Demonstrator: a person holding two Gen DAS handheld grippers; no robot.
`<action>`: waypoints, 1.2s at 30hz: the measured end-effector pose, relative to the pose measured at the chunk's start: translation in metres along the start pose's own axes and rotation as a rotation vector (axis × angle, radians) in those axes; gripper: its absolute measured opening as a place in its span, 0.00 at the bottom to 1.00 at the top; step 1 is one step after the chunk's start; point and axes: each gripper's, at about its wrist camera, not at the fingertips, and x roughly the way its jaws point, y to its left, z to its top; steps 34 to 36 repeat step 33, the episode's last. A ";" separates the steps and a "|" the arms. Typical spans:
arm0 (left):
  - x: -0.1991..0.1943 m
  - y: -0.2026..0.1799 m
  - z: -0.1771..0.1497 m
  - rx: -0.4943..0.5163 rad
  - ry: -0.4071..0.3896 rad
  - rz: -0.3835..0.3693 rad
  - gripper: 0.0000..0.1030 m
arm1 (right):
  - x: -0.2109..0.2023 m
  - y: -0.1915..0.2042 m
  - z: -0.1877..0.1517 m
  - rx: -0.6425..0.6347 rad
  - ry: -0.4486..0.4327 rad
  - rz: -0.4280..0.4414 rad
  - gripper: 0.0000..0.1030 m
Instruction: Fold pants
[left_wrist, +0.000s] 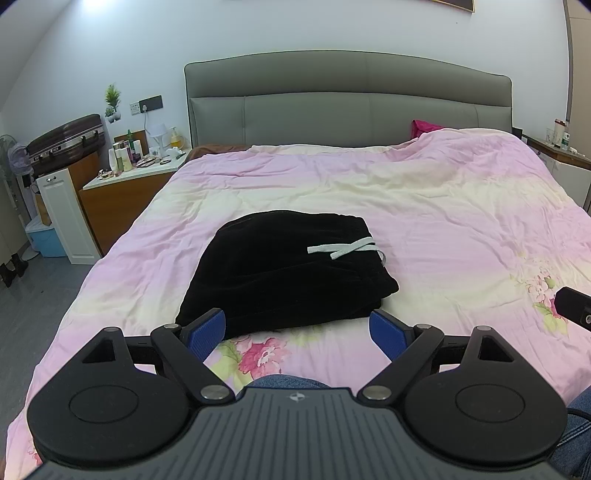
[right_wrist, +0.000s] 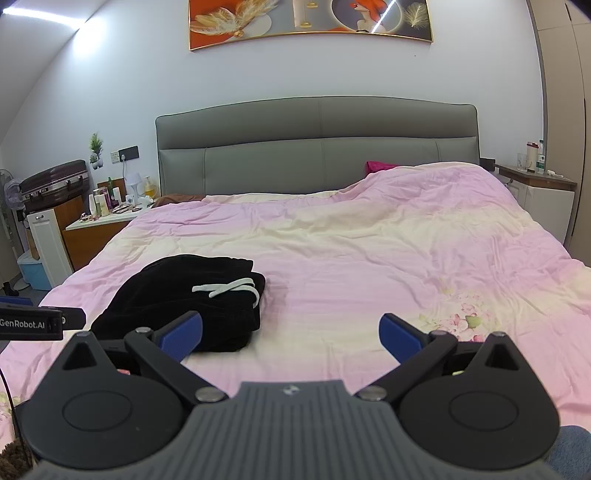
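folded pants (left_wrist: 284, 266), near edge behind hand-held gripper (left_wrist: 297, 334)

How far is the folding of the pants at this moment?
Done, it appears: the black pants lie as a compact folded stack on the pink quilt, white drawstring on top. In hand: nothing; left gripper and right gripper are open and empty. Left: perhaps only neatening.

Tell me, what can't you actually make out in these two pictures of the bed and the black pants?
- Folded black pants: inner layers hidden beneath the top fold, both views.
- Nightstand bottles: labels too small, both views.
- Left gripper: fingers cut off by the right view's edge.
- Painting: top cropped, right view.
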 end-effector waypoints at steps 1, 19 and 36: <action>0.000 0.000 0.000 0.000 0.000 0.001 1.00 | 0.000 0.000 0.000 0.001 0.000 -0.001 0.95; -0.011 0.003 0.001 -0.026 -0.026 0.003 1.00 | -0.002 0.001 0.003 0.013 0.009 -0.005 0.95; -0.012 0.001 -0.002 -0.028 -0.043 0.002 1.00 | -0.003 0.001 0.003 0.016 0.012 -0.005 0.95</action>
